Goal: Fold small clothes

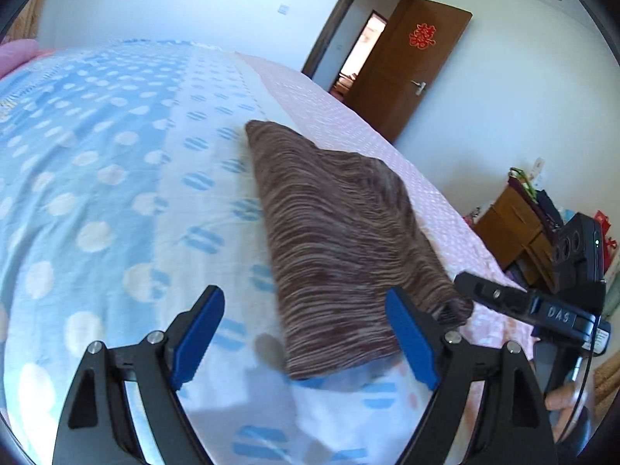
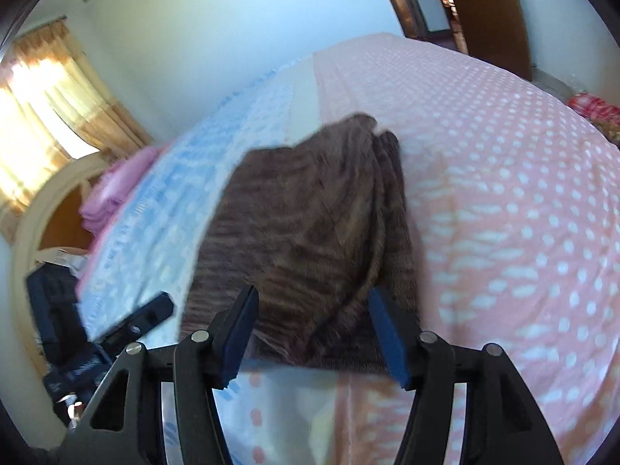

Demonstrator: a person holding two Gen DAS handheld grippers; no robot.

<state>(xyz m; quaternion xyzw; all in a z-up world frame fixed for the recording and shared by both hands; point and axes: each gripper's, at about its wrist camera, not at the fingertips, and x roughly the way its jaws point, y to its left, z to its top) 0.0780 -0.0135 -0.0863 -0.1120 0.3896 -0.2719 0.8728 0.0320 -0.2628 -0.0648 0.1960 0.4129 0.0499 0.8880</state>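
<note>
Brown striped knitted cloth (image 1: 341,244), folded into a thick pad, lies on my bed (image 1: 116,193) where the blue dotted cover meets the pink dotted one (image 2: 503,193). My left tongs (image 1: 306,333) gape wide beside its near edge, gripping nothing. My right tongs (image 2: 314,329) stand parted at its near edge, pads off the fabric.

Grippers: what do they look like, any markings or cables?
Both match: black metal linkage arms with silver pivot bolts, blue flat pads on the fingers. Left gripper, right gripper. In the left view the right unit's black body reads "DAS", shows a green LED, and trails a thin black cable.
</note>
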